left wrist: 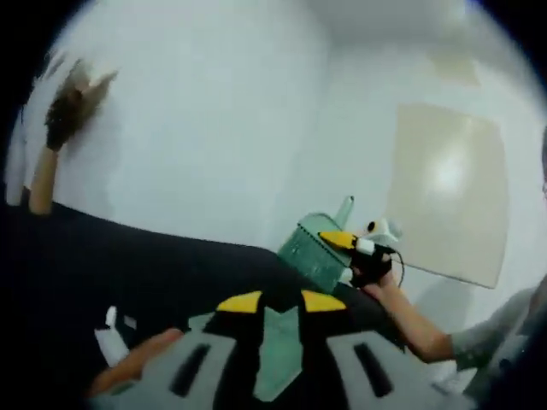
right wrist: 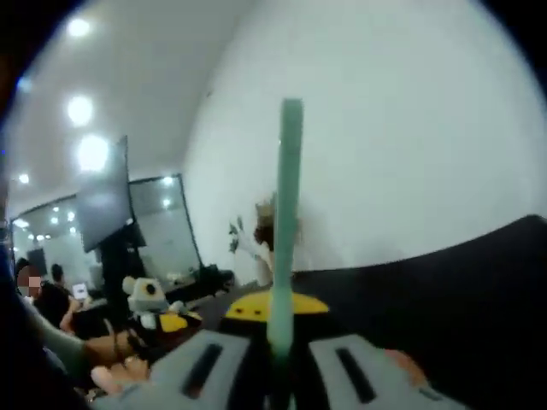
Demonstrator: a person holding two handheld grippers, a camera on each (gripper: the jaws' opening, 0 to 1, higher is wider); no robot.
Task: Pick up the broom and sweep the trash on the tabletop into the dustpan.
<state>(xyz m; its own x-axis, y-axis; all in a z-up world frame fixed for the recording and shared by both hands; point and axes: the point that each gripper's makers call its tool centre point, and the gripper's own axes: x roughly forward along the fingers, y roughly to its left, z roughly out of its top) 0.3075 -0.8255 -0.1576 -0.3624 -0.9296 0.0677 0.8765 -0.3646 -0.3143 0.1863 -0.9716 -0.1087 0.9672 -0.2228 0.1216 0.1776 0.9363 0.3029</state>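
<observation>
My left tongs pinch the green dustpan while my right tongs pinch the broom handle, both raised to start sweeping.

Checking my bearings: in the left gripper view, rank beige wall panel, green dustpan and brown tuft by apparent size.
1. beige wall panel
2. green dustpan
3. brown tuft, close to the dustpan in apparent size; they sit at different distances from the camera, so this rank is unsure.

A dark tabletop stretches under a white wall, its surface blurred.
</observation>
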